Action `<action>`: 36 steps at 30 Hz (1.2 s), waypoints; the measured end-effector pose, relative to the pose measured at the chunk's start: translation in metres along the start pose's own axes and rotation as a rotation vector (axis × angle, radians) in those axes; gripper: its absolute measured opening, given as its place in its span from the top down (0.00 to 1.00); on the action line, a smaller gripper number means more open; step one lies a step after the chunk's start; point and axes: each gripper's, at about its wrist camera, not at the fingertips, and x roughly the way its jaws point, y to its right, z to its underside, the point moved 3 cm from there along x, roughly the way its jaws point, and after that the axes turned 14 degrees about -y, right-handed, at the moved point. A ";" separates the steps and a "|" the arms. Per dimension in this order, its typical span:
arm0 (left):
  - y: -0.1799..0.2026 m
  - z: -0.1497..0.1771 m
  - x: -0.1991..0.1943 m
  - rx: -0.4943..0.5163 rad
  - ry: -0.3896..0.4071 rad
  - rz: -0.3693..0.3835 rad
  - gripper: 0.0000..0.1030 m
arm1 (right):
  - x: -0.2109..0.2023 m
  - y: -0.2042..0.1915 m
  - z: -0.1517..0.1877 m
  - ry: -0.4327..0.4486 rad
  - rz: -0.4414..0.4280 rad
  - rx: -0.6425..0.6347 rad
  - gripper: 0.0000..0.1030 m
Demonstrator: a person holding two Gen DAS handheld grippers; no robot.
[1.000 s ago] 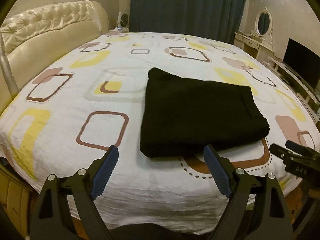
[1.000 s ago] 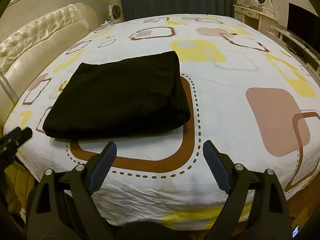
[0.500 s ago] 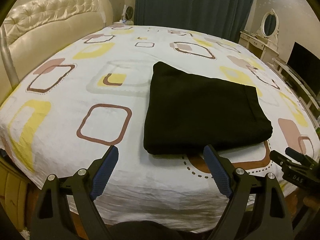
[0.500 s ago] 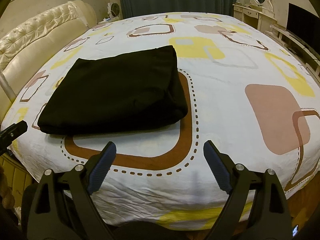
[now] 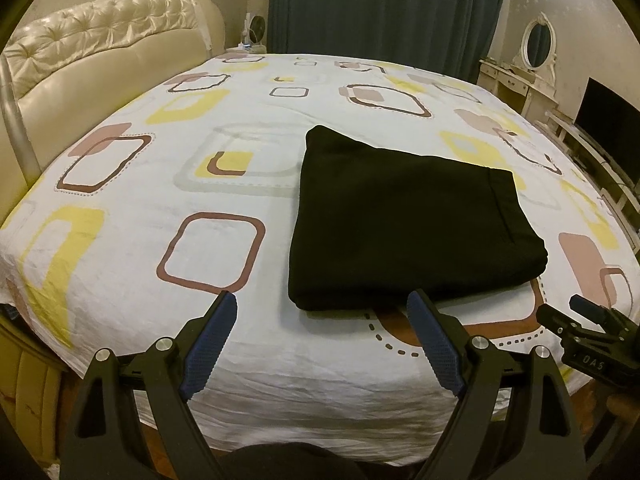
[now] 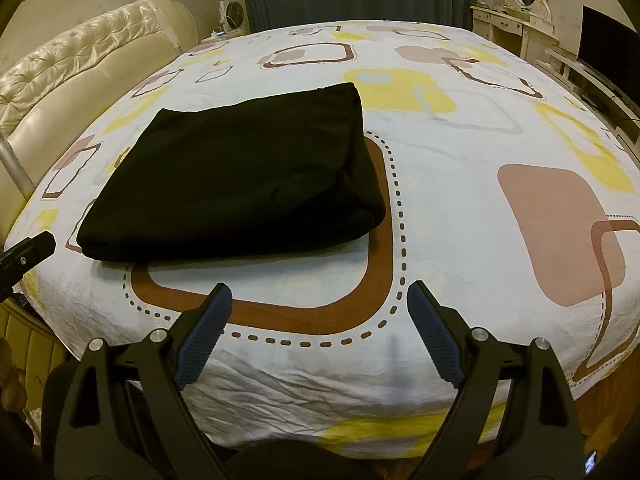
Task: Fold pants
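The black pants (image 5: 404,220) lie folded into a flat rectangle on the patterned bed sheet (image 5: 160,200). They also show in the right wrist view (image 6: 240,176), left of centre. My left gripper (image 5: 322,300) is open and empty, held over the bed's near edge just short of the pants' near edge. My right gripper (image 6: 318,292) is open and empty, over the near edge, below and right of the pants. The right gripper also shows at the right edge of the left wrist view (image 5: 588,316); the left gripper's tip shows at the left edge of the right wrist view (image 6: 28,250).
A cream tufted headboard (image 5: 100,52) runs along the left. Dark curtains (image 5: 384,8) hang behind the bed. A white dressing table with an oval mirror (image 5: 538,40) and a dark screen (image 5: 612,120) stand at the right. A grey pole (image 5: 16,136) stands at the left.
Both grippers have drawn back and risen a little from the bed, so the pants look smaller and farther off. The pants have not moved. Both grippers stay open.
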 end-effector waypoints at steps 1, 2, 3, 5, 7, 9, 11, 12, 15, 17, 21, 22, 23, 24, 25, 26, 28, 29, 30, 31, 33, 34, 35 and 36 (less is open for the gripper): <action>0.000 0.000 0.000 -0.001 -0.001 0.002 0.17 | 0.000 0.000 0.000 0.001 -0.001 0.001 0.14; 0.000 0.000 0.000 -0.002 -0.002 0.003 0.17 | 0.000 0.000 0.000 0.001 -0.002 0.001 0.14; 0.000 0.000 0.000 -0.002 -0.001 0.001 0.17 | 0.000 0.000 0.000 0.000 -0.001 0.000 0.14; 0.000 0.000 0.000 0.001 -0.002 0.001 0.17 | 0.000 -0.001 0.000 0.001 -0.001 0.001 0.14; 0.000 0.000 0.000 0.000 0.000 0.001 0.17 | 0.000 -0.001 0.000 0.000 -0.001 0.001 0.14; 0.000 0.000 0.000 0.002 0.001 -0.001 0.17 | 0.001 -0.001 0.000 -0.001 -0.001 -0.001 0.14; 0.000 0.000 0.001 0.003 0.004 -0.015 0.17 | 0.001 -0.002 0.001 -0.003 -0.002 -0.001 0.14; 0.000 0.000 0.001 0.004 0.004 -0.021 0.17 | 0.001 -0.001 0.001 -0.005 -0.003 -0.001 0.14; 0.001 0.000 0.002 0.005 0.002 -0.027 0.17 | 0.003 -0.002 0.001 -0.011 -0.008 -0.001 0.14; 0.001 0.000 0.002 0.005 0.003 -0.025 0.17 | 0.004 -0.002 0.001 -0.014 -0.009 -0.003 0.14; 0.002 0.000 0.003 0.008 -0.002 -0.023 0.17 | 0.005 -0.003 0.002 -0.018 -0.011 -0.009 0.14; 0.003 0.000 0.003 0.010 -0.004 -0.024 0.17 | 0.005 -0.003 0.002 -0.018 -0.012 -0.009 0.14; 0.003 0.000 0.003 0.012 -0.008 -0.024 0.17 | 0.005 -0.003 0.002 -0.020 -0.012 -0.010 0.14; 0.004 0.000 0.004 0.014 -0.012 -0.023 0.17 | 0.005 -0.004 0.002 -0.022 -0.013 -0.010 0.14; 0.004 0.001 0.004 0.014 -0.015 -0.021 0.17 | 0.006 -0.004 0.002 -0.024 -0.012 -0.011 0.14; 0.005 0.001 0.005 0.013 -0.018 -0.019 0.17 | 0.006 -0.004 0.002 -0.025 -0.012 -0.011 0.14; 0.005 0.001 0.005 0.015 -0.019 -0.020 0.17 | 0.007 -0.005 0.003 -0.028 -0.014 -0.012 0.14; 0.006 0.001 0.005 0.017 -0.018 -0.019 0.17 | 0.007 -0.005 0.003 -0.029 -0.014 -0.013 0.14; 0.006 0.001 0.004 0.018 -0.018 -0.018 0.17 | 0.007 -0.006 0.003 -0.029 -0.014 -0.014 0.14; 0.006 0.001 0.004 0.019 -0.019 -0.017 0.17 | 0.007 -0.006 0.003 -0.029 -0.013 -0.015 0.14; 0.006 0.001 0.005 0.019 -0.023 -0.016 0.17 | 0.008 -0.006 0.003 -0.032 -0.014 -0.016 0.14; 0.006 0.002 0.005 0.019 -0.027 -0.013 0.17 | 0.008 -0.006 0.004 -0.033 -0.014 -0.015 0.14; 0.007 0.002 0.006 0.019 -0.030 -0.011 0.17 | 0.009 -0.007 0.004 -0.036 -0.015 -0.016 0.14; 0.007 0.002 0.006 0.019 -0.031 -0.012 0.17 | 0.009 -0.007 0.004 -0.038 -0.014 -0.017 0.14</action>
